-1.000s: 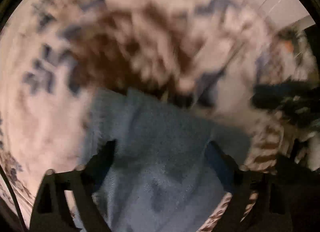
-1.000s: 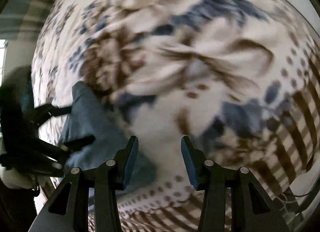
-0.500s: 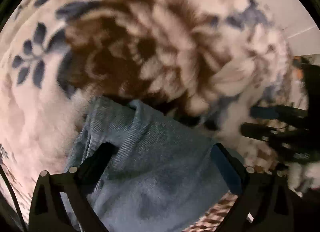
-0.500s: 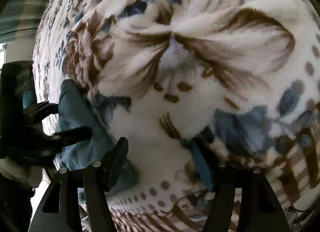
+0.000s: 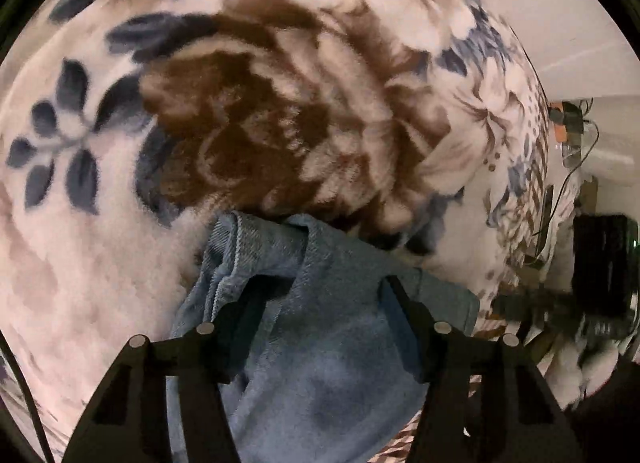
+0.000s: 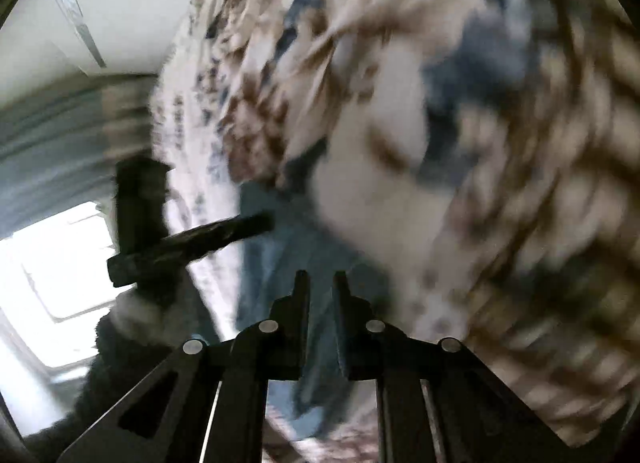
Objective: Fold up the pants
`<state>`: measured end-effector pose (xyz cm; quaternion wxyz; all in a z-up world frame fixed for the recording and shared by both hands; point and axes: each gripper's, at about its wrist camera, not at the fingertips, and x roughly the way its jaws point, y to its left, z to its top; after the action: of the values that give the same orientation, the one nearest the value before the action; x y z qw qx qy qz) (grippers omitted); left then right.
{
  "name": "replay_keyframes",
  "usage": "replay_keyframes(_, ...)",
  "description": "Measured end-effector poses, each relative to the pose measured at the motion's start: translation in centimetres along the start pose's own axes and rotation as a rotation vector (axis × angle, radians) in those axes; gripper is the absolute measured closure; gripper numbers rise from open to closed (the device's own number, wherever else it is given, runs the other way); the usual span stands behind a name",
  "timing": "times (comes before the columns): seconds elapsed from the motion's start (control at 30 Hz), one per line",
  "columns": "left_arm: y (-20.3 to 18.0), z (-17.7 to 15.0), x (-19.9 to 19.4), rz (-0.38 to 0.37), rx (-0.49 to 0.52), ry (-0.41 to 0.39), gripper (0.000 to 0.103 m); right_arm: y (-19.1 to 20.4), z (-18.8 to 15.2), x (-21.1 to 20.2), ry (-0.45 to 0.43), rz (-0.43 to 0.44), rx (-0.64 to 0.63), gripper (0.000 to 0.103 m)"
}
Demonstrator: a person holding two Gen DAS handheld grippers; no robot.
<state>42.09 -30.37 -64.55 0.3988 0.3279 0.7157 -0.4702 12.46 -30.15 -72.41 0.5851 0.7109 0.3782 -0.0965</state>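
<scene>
A plush floral blanket (image 5: pixel 248 111) in brown, navy and cream is filling nearly everything we are seeing, and the blue denim pants (image 5: pixel 320 343) are lying bunched on it at the lower middle of the left wrist view, a thick hem fold rising at their far edge. We are holding the left gripper (image 5: pixel 320 295) over that bundle with its jaws half apart, having just been closing — denim is sitting between them and both fingers are lying against the cloth, though we cannot tell whether the pads are truly pressing. The right gripper (image 6: pixel 320 283) has just been closing too; its jaws are standing nearly together, a narrow slit remaining, with the pants (image 6: pixel 288 255) showing behind and through that slit. Whether any fabric is being pinched there, the heavy blur is keeping from us. In the right wrist view the left gripper's dark fingers (image 6: pixel 224 231) are reaching onto the denim — smeared, but recognisable. The pants' lower part is running out of both views, and the clutter past the blanket's right edge is too small to make out.
</scene>
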Motion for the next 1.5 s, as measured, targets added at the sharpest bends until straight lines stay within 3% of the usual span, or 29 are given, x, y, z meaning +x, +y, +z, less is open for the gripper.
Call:
replay_keyframes(0.03,-0.5,-0.1,0.1,-0.022,0.024,-0.007,0.077,-0.3,-0.8,0.3,-0.003,0.023,0.023,0.088)
replay_keyframes(0.07,-1.5,-0.3,0.5,-0.042,0.034,-0.003,0.086,-0.6,-1.6,0.7,-0.004,0.046,0.050,0.088)
replay_keyframes(0.17,-2.7,-0.4,0.1,-0.010,0.043,-0.009,0.090,-1.5,-3.6,1.3,-0.031,0.112,0.117,0.088)
replay_keyframes(0.2,-2.8,-0.4,-0.1,0.003,0.043,-0.018,0.090,-1.6,-4.4,1.4,-0.059,0.173,0.142,0.088)
replay_keyframes(0.27,-3.3,-0.2,-0.2,-0.001,0.033,-0.015,0.091,-0.2,-4.5,3.4,-0.084,0.209,0.148,0.088)
replay_keyframes(0.43,-2.3,-0.1,-0.5,-0.039,-0.017,-0.004,0.091,1.7,-4.0,6.3,-0.099,0.089,0.087,0.088)
replay_keyframes(0.5,-2.1,0.0,-0.5,-0.029,-0.022,0.006,0.093,2.1,-3.5,7.9,-0.103,-0.030,0.042,0.103)
replay_keyframes(0.6,-0.6,0.2,-0.9,0.047,-0.013,0.011,0.100,1.7,-2.8,9.0,-0.093,-0.120,0.050,0.103)
replay_keyframes(0.67,0.9,0.2,-1.3,0.032,-0.057,0.007,0.102,1.9,-2.5,9.7,-0.088,-0.134,0.052,0.103)
replay_keyframes(0.7,1.6,0.1,-1.6,0.086,-0.060,-0.001,0.103,1.7,-2.3,9.6,-0.087,-0.132,0.055,0.103)
replay_keyframes(0.73,2.3,0.1,-1.8,0.114,-0.065,-0.007,0.103,1.8,-2.3,9.6,-0.088,-0.138,0.050,0.103)
replay_keyframes(0.8,3.3,-0.1,-2.5,0.041,-0.120,-0.033,0.103,1.9,-2.4,9.6,-0.093,-0.143,0.048,0.103)
replay_keyframes(0.83,3.6,-0.3,-3.3,-0.031,-0.154,-0.066,0.101,1.7,-2.5,9.2,-0.090,-0.137,0.049,0.103)
replay_keyframes(0.9,2.9,-0.6,-4.2,-0.109,-0.130,-0.089,0.097,1.7,-2.4,8.6,-0.079,-0.120,0.046,0.103)
replay_keyframes(0.93,2.2,-0.8,-4.6,-0.108,-0.115,-0.106,0.082,1.5,-2.5,8.2,-0.075,-0.116,0.048,0.103)
replay_keyframes(0.97,1.7,-0.8,-4.5,-0.122,-0.094,-0.102,0.061,1.4,-2.5,7.7,-0.071,-0.110,0.051,0.103)
replay_keyframes(1.03,0.6,-0.6,-3.3,-0.083,-0.069,-0.082,0.048,1.5,-2.7,7.0,-0.062,-0.096,0.044,0.102)
replay_keyframes(1.23,-1.1,1.1,0.9,0.057,0.013,-0.008,0.047,2.4,-2.7,6.2,-0.042,-0.117,0.007,0.098)
replay_keyframes(1.3,-1.8,1.3,1.2,0.087,0.031,-0.009,0.056,2.6,-2.5,5.9,-0.057,-0.115,0.001,0.097)
replay_keyframes(1.37,-3.4,1.0,1.2,0.129,0.100,-0.020,0.071,2.6,-2.4,5.4,-0.073,-0.121,0.003,0.097)
replay_keyframes(1.43,-4.3,0.5,0.8,0.138,0.132,-0.022,0.077,2.2,-2.3,5.0,-0.090,-0.122,0.011,0.096)
replay_keyframes(1.5,-4.5,0.3,0.4,0.113,0.123,-0.027,0.078,1.8,-2.1,4.8,-0.095,-0.114,0.021,0.097)
